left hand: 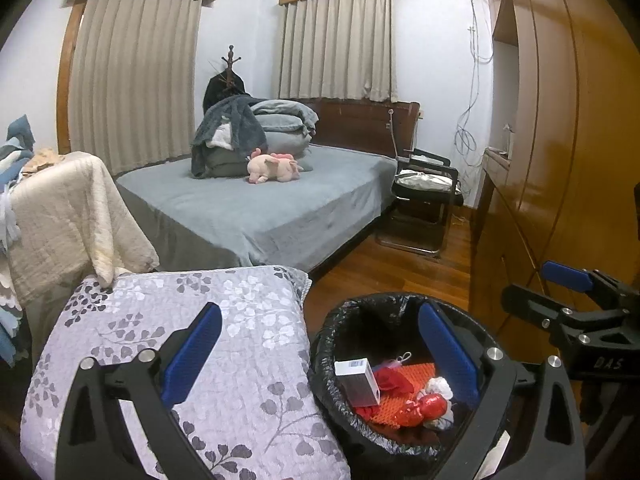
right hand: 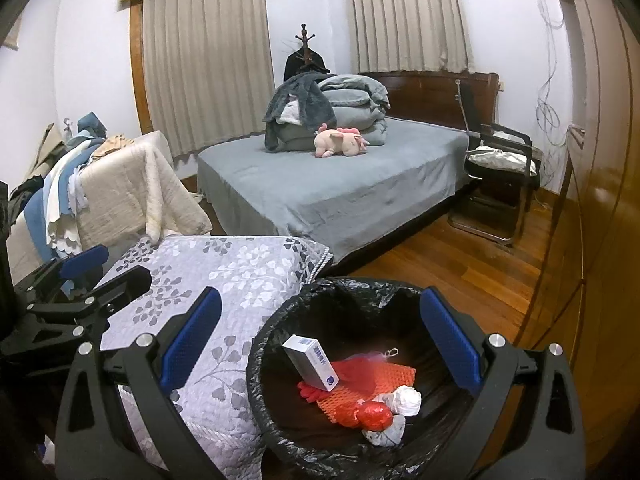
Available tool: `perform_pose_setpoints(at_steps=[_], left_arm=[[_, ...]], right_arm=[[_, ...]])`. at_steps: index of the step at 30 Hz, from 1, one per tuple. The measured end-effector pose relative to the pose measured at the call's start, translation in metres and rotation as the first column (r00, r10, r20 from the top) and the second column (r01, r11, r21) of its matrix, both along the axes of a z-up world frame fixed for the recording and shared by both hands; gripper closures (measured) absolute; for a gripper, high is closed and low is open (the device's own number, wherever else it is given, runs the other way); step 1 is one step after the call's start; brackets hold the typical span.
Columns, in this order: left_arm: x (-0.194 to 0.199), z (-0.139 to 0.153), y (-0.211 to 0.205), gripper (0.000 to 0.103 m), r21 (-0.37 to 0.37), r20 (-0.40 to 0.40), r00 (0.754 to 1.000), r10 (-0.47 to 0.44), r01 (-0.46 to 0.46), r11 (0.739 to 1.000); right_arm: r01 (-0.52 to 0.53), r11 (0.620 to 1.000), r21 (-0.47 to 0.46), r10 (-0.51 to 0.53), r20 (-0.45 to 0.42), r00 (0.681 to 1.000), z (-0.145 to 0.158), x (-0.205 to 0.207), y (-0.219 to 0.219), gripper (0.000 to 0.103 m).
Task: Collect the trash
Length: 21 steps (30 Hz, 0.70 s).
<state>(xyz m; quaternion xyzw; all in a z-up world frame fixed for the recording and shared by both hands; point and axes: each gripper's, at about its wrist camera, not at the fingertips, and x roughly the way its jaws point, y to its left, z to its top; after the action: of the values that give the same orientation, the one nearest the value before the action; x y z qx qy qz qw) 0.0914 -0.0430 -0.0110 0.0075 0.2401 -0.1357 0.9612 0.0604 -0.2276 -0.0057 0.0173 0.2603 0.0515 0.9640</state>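
A bin lined with a black bag [left hand: 332, 344] [right hand: 280, 312] stands on the wooden floor below both grippers. Inside lie a white box [left hand: 358, 382] [right hand: 312, 362], orange foam netting [left hand: 404, 396] [right hand: 376, 380], a shiny red wrapper [left hand: 428, 406] [right hand: 376, 416] and crumpled white tissue [left hand: 440, 386] [right hand: 406, 398]. My left gripper [left hand: 320, 354] is open and empty, above the bin's left rim. My right gripper [right hand: 320, 350] is open and empty, over the bin. Each gripper shows at the edge of the other's view: the right one [left hand: 568, 292], the left one [right hand: 92, 268].
A floral grey quilted cushion [left hand: 192, 340] [right hand: 208, 280] lies left of the bin. A bed with a grey cover [left hand: 260, 204] [right hand: 340, 184] holds folded bedding and a pink plush toy [left hand: 272, 168] [right hand: 342, 142]. A black chair [left hand: 428, 200] and a wooden wardrobe [left hand: 560, 160] stand at the right.
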Motion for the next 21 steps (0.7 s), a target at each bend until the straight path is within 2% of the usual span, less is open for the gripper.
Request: perform_pose_setpoints(at_steps=[21], left_arm=[[-0.019,0.008,0.018,0.006,0.007,0.009,0.999,0.043,-0.043,0.999]], right_arm=[[-0.041,0.999,-0.012,0.041,0.010,0.999,0.002,-0.006,0.019,0.006]])
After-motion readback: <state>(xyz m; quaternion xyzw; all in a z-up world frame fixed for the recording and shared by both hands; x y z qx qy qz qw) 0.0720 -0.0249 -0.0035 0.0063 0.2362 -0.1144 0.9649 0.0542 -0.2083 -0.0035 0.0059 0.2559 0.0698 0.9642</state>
